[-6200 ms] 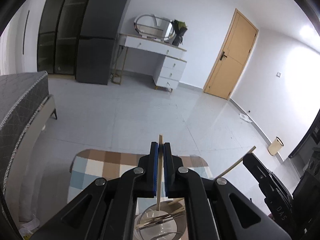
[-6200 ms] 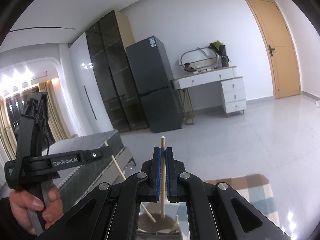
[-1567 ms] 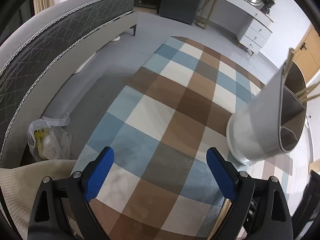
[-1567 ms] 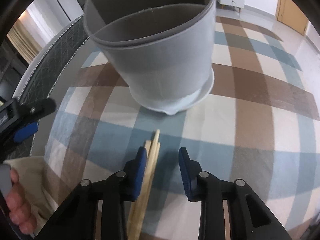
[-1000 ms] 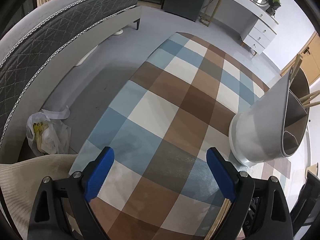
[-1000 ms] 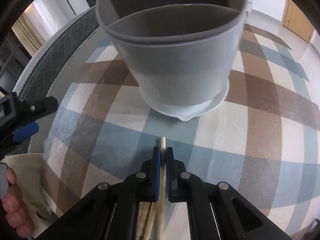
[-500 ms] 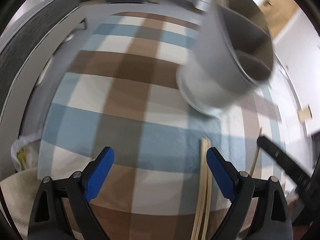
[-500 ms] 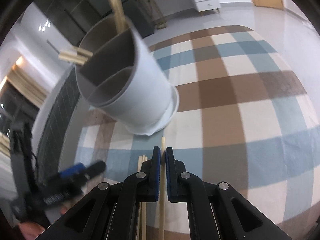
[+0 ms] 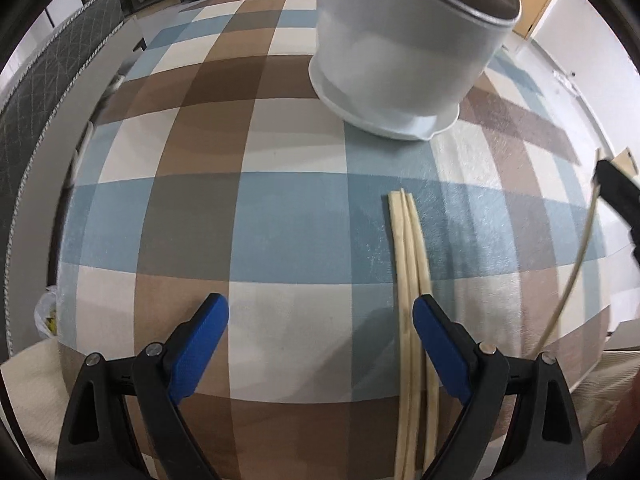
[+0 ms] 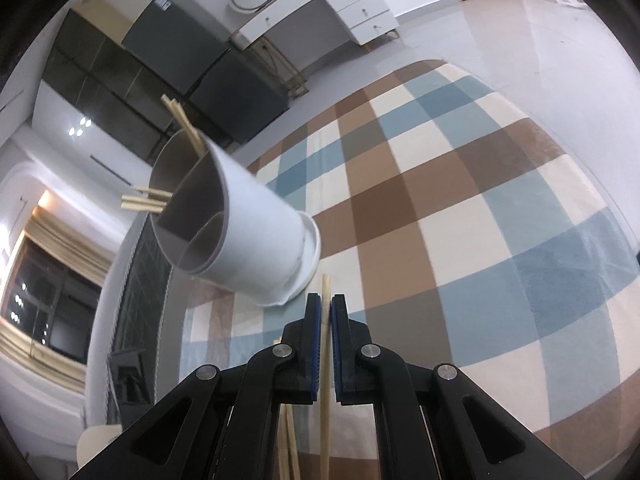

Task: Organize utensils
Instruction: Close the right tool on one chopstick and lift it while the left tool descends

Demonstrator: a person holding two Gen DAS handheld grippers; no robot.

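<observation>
A white utensil holder point(image 9: 404, 48) with inner dividers stands on the checked cloth; in the right wrist view the holder point(image 10: 244, 240) has several chopsticks point(image 10: 186, 130) in it. Three loose chopsticks point(image 9: 410, 280) lie side by side on the cloth in front of the holder. My left gripper point(image 9: 320, 320) is open and empty, low over the cloth, its right finger beside the loose chopsticks. My right gripper point(image 10: 326, 312) is shut on a single chopstick point(image 10: 325, 360), lifted above the cloth; it shows at the right edge of the left wrist view point(image 9: 616, 196).
The blue, brown and cream checked cloth point(image 9: 200, 208) covers a round table. A grey bed point(image 9: 40, 76) is to the left, a plastic bag point(image 9: 46, 312) on the floor beside it. A dark fridge point(image 10: 180, 56) and a white desk point(image 10: 320, 0) stand at the far wall.
My right gripper closed on one chopstick from the pile and lifted it off the cloth. My left gripper swung right and came down toward the remaining chopsticks, still open.
</observation>
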